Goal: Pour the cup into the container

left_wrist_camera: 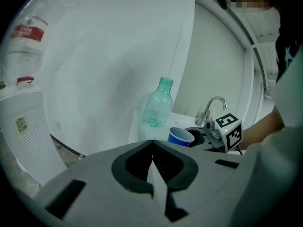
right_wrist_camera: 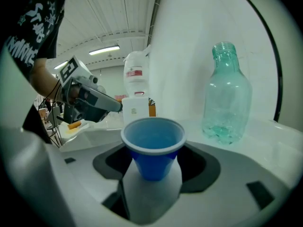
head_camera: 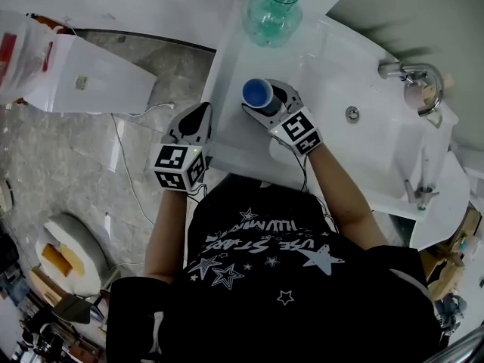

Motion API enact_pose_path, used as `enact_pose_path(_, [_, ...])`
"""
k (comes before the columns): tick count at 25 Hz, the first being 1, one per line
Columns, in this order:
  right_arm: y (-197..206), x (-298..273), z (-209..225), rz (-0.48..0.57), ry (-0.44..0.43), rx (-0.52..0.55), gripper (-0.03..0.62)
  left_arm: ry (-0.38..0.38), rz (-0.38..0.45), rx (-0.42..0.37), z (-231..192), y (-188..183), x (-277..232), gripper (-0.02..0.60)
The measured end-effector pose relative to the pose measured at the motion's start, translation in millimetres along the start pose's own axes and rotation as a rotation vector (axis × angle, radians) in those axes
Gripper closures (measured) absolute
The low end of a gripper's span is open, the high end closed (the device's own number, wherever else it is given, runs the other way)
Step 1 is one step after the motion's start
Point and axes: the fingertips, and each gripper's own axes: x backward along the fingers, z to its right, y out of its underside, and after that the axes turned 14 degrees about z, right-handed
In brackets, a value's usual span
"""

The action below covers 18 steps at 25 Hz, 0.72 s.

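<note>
The little blue cup (right_wrist_camera: 153, 145) stands upright on the white counter (head_camera: 234, 138), right between the two arms of the right tongs (head_camera: 266, 101). These are open wide, and I can see a gap on each side of the cup, so they are not squeezing it. The green bottle (head_camera: 274, 10) to pour into stands well apart, at 12 o'clock from the cup in the head view. The left tongs (left_wrist_camera: 152, 143) are at 8 o'clock from the cup, closed tight with nothing in them. The cup looks thin and light, and I think its wall is soft and would squash. It is best held gently round the middle, under the rim. The bottle's mouth is small, so spilling is easy.
</note>
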Motion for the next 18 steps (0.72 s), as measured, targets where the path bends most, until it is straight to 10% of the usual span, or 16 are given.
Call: enact_pose_path(18, [-74.6, 71.5, 39.2, 0.062, 0.087, -0.076, 0.302, -0.009, 0.065, -0.034, 35.7, -32.8, -3.3, 0.572])
